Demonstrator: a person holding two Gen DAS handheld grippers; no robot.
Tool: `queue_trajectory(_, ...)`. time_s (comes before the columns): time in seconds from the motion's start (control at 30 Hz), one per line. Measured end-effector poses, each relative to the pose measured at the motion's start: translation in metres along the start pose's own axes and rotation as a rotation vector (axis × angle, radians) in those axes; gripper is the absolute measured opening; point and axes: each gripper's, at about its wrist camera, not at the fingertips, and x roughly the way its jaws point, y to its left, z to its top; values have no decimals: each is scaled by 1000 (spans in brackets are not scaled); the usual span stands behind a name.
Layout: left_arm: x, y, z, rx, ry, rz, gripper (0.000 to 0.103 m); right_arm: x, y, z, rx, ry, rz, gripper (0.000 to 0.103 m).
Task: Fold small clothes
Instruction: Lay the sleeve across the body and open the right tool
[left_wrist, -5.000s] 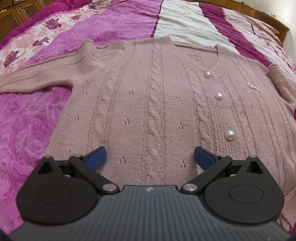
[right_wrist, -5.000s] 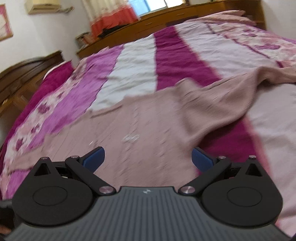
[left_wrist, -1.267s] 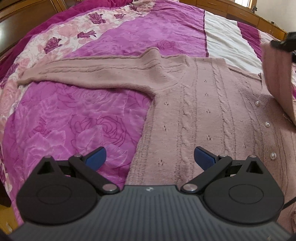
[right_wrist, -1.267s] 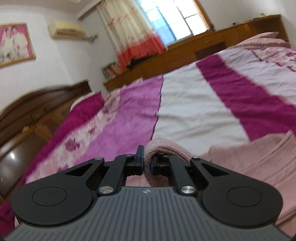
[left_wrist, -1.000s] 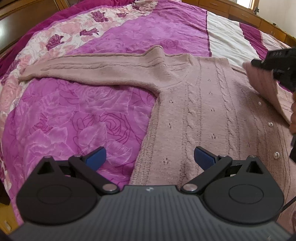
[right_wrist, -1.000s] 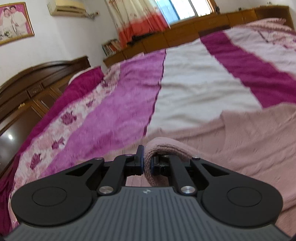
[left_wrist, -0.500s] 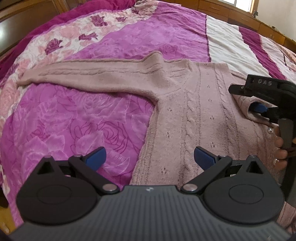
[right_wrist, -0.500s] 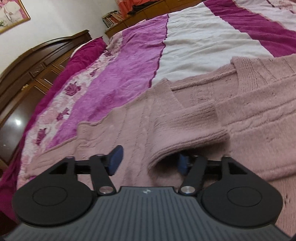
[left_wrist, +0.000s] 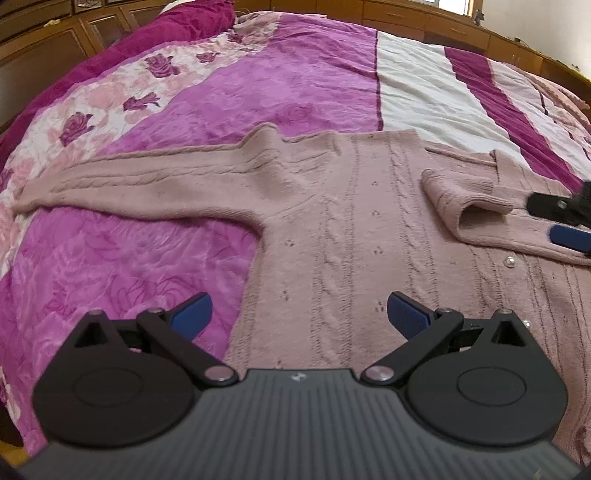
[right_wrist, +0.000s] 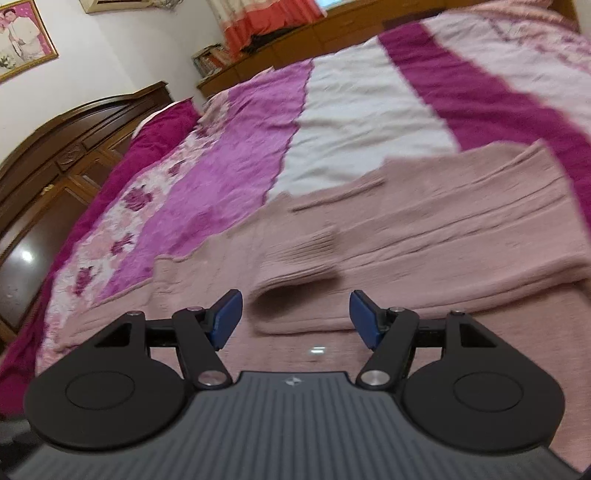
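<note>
No readable writing anywhere, the small mark on each gripper body is too tiny.

Left wrist view: left gripper (left_wrist: 297, 314) hangs wide open and empty over the cardigan (left_wrist: 332, 236), which lies flat on the bedspread (left_wrist: 258, 85). The right sleeve (left_wrist: 461, 195), held up a second ago, now lies folded across the chest.

Right wrist view: right gripper (right_wrist: 295, 317) has just opened and let the cuff (right_wrist: 295, 254) go; nothing sits between its pads.

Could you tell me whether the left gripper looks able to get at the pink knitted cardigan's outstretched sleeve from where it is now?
Probably yes. The left gripper is open and empty, and the outstretched sleeve lies flat on the magenta floral bedspread with nothing over it or in between. The right gripper is off at the other side.
</note>
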Motion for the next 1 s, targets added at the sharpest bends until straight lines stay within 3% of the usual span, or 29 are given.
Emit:
queue_trajectory(0.43,4,-37,9,81,-9,-56,103,-37,-54,-13,-21,-32,-203,71)
queue_trajectory(1.0,23,-93,30,212,-50,-90,102,-23,-68,-20,-47,-71,-276,71)
